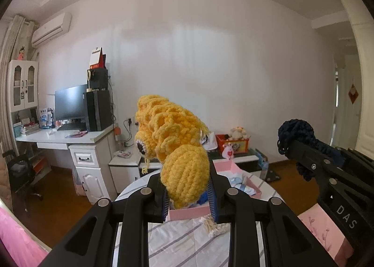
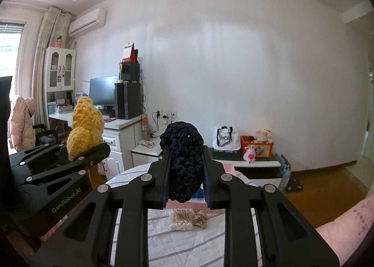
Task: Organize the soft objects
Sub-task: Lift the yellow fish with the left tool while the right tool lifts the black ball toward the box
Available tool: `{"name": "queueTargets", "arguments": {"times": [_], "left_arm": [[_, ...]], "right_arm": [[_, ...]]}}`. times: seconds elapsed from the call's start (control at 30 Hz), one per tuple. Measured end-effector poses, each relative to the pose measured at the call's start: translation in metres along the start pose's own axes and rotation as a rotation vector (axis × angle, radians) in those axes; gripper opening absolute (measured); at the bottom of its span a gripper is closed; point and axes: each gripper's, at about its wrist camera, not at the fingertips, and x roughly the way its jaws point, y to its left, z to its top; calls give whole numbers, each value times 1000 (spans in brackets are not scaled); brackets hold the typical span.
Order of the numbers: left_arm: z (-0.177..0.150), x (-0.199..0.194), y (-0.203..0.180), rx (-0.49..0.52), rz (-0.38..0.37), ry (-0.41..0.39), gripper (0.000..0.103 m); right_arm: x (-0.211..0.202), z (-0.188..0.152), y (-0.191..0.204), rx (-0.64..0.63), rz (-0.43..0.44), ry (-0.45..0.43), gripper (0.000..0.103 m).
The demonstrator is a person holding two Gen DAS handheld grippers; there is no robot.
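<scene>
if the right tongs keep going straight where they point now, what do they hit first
Likely nothing near: the right tongs, shut on the navy crocheted yarn piece, aim over the pink box toward the far white wall.

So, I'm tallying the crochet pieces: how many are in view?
2: a yellow piece clamped in the left gripper, a navy piece clamped in the right gripper. The pink box may hide more.

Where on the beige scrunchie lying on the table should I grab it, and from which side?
Pinch the beige scrunchie across its ruffled band from above; it lies flat on the striped cloth, and the cotton swabs crowd one side, so favour the free far edge.
</scene>
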Motion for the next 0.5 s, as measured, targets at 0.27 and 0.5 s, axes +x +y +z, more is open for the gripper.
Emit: {"name": "queueTargets", "arguments": {"times": [0.27,0.5], "left_arm": [[-20,-11,-12,3,14,-49,24],[-25,-1,-15,2,7,-54,24]], "right_arm": [[-6,5,-4,17,-34,-35,21],[-7,5,-5,11,-36,-30,21]]}}
